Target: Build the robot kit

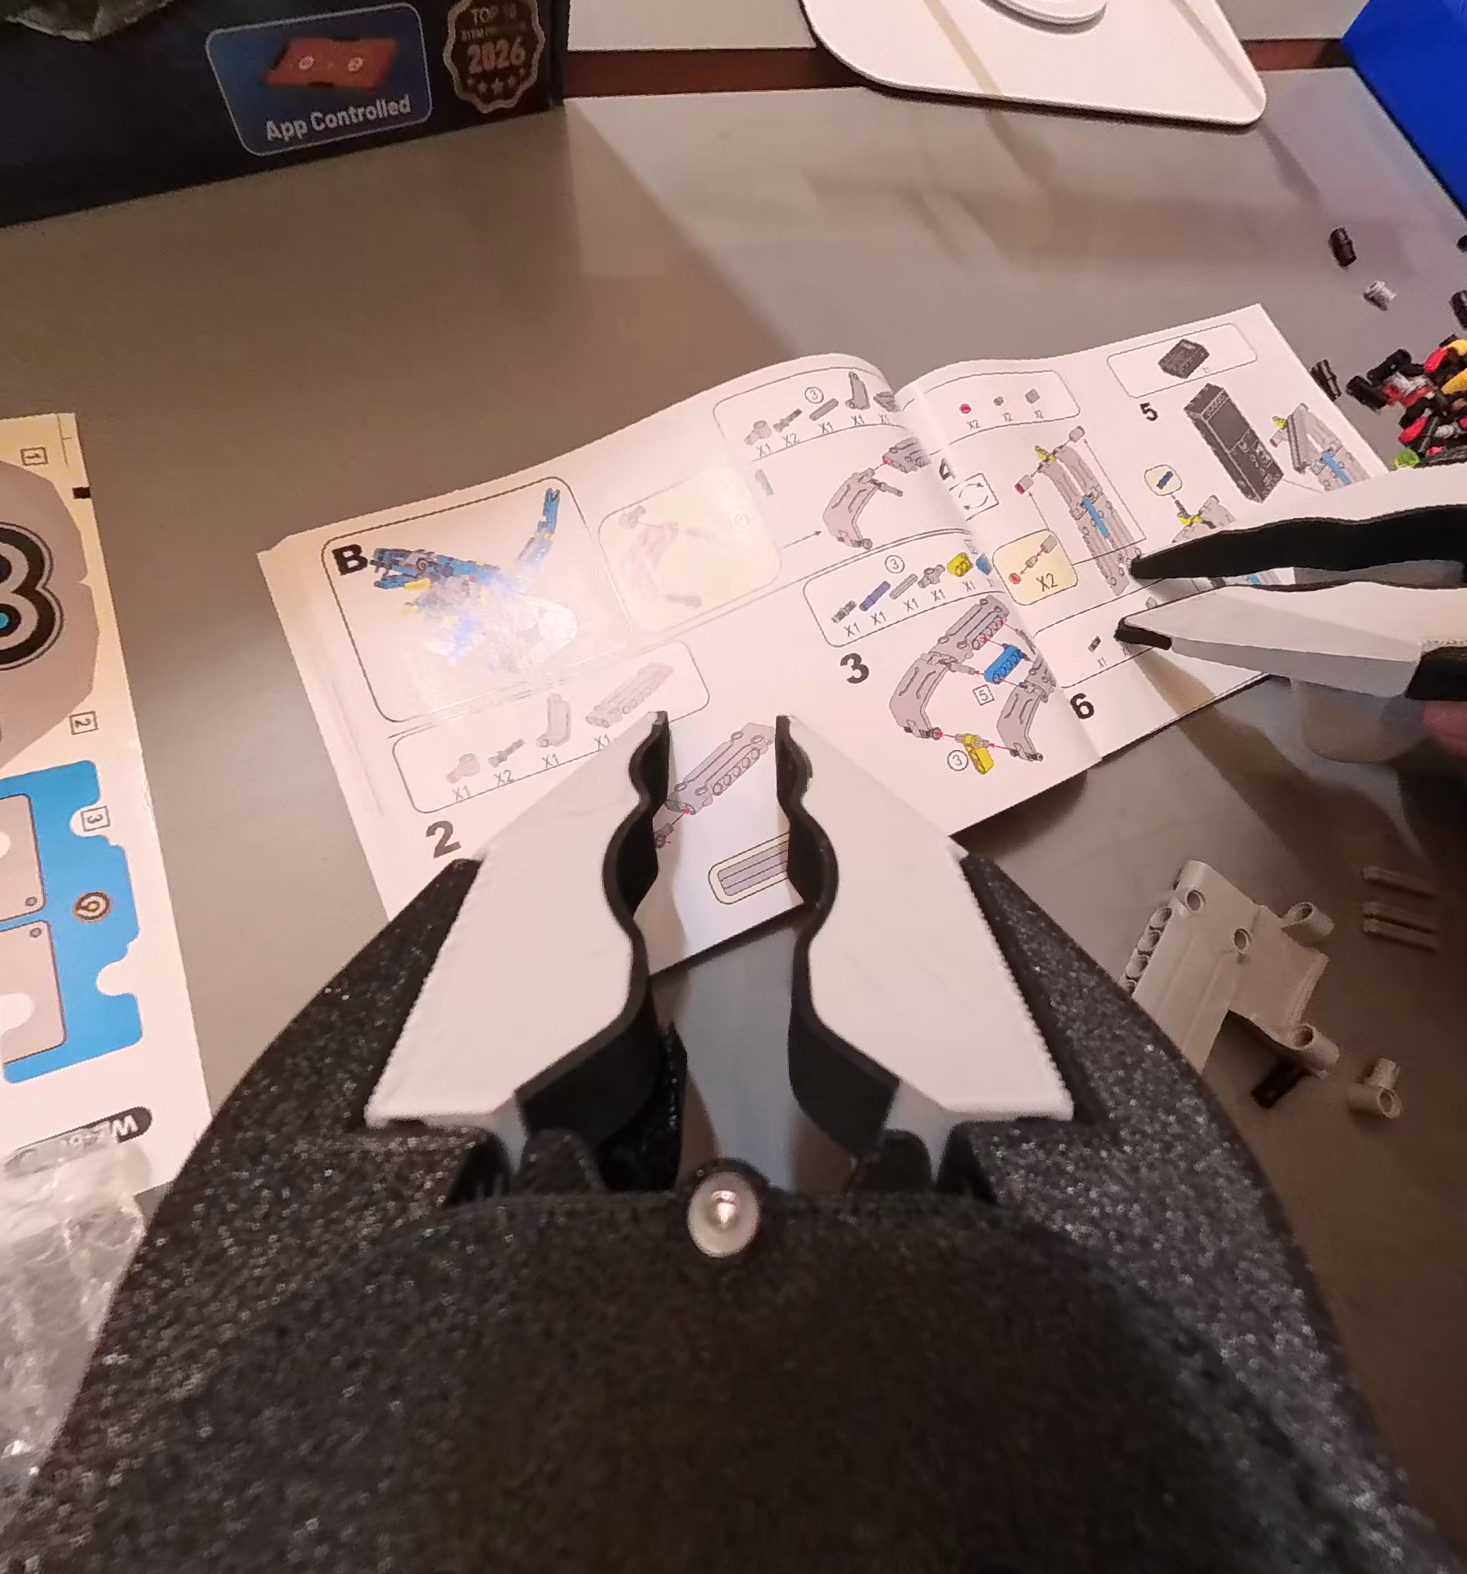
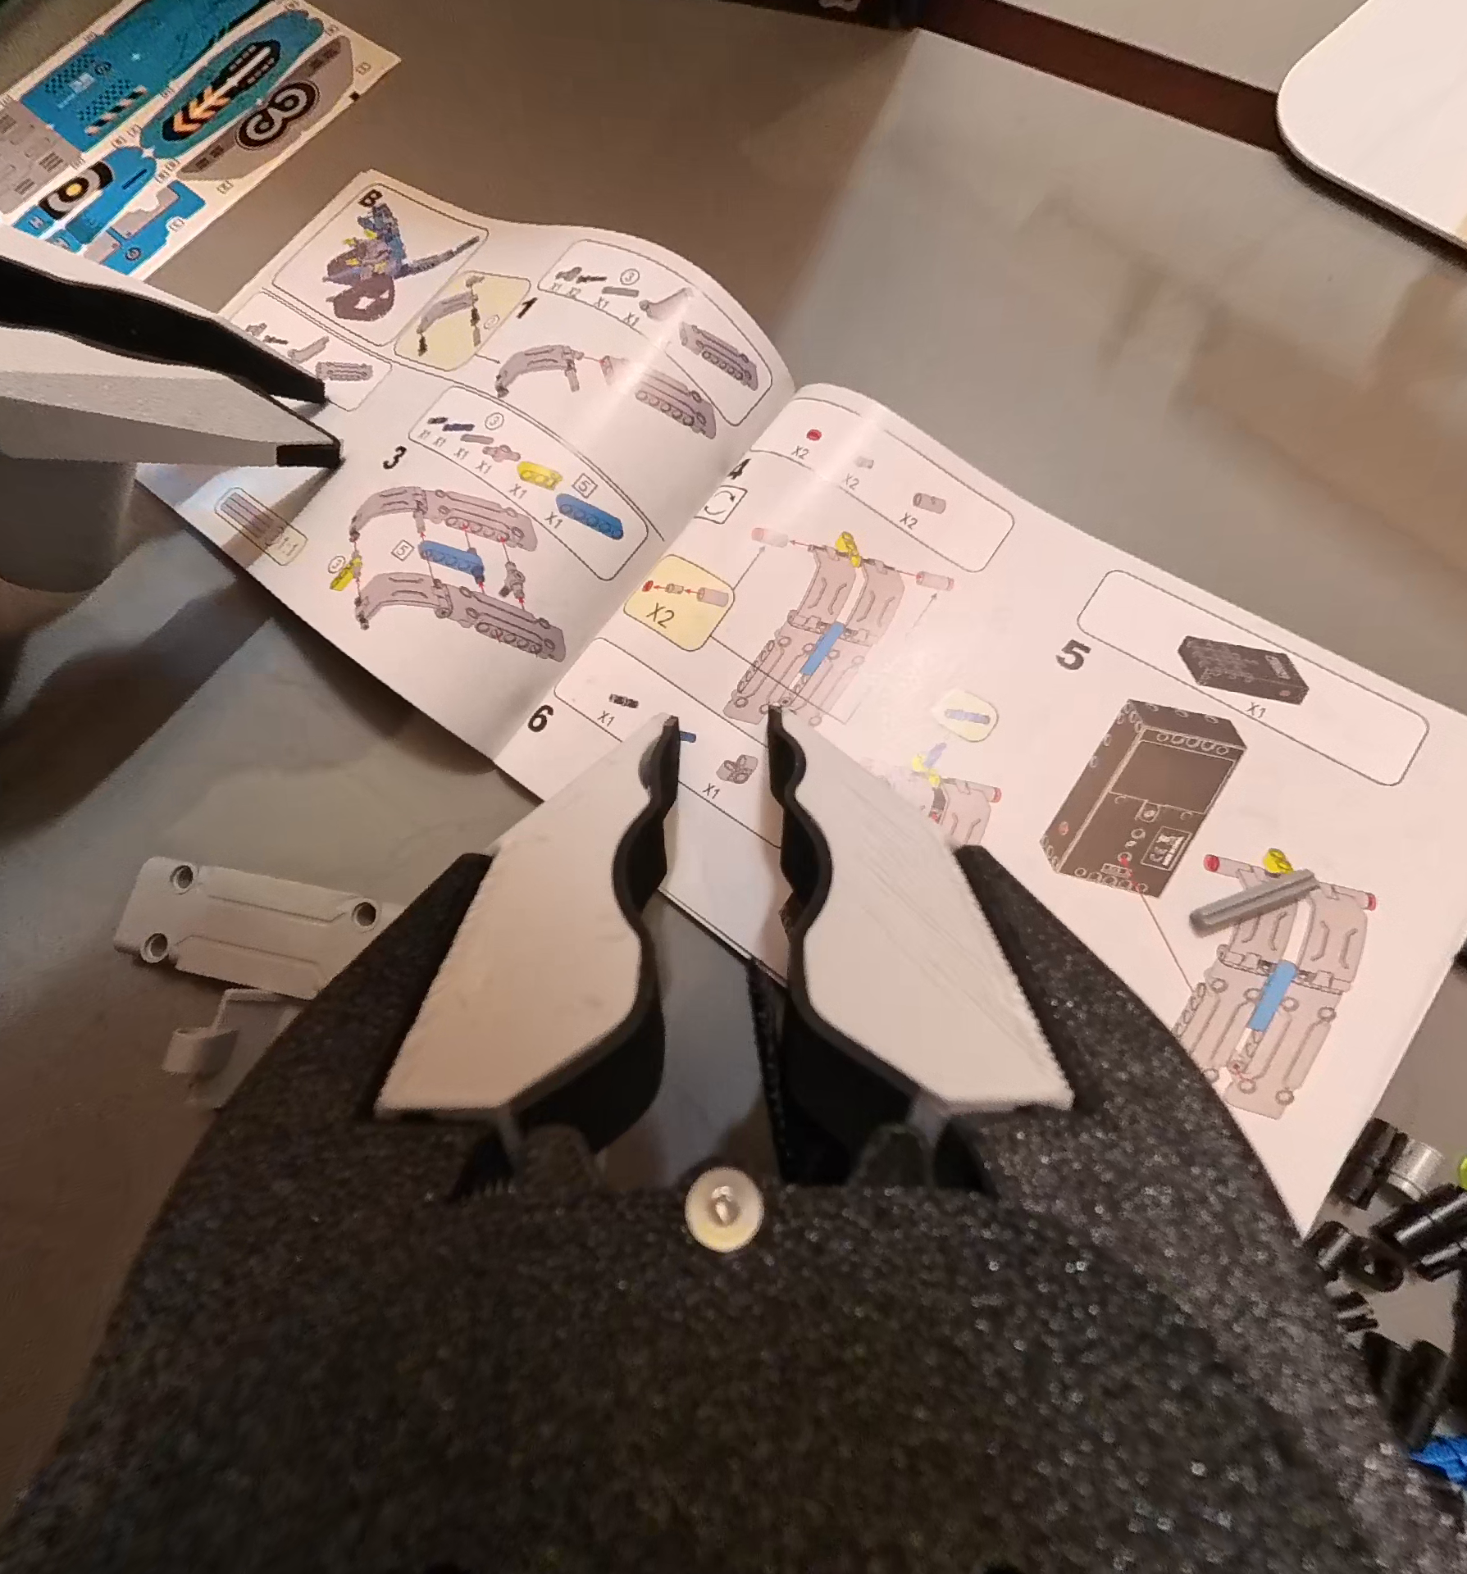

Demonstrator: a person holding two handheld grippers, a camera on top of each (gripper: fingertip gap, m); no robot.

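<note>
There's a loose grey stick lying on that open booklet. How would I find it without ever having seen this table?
Start at the open instruction booklet lying on the grey table. On its right-hand page, beside the drawing of a dark box, lies the grey rod. Unlike the flat printed parts around it, it is a real piece that casts a shadow.

Printed matter on the counter [image 1: 542, 281]: an open instruction booklet [image 1: 713, 545] with numbered assembly steps and part-count marks, a sticker sheet [image 1: 116, 894] of blue and grey decals with small boxed numerals, and a dark box [image 1: 329, 85] bearing a white caption and a gold seal, wording not reproduced.
</note>
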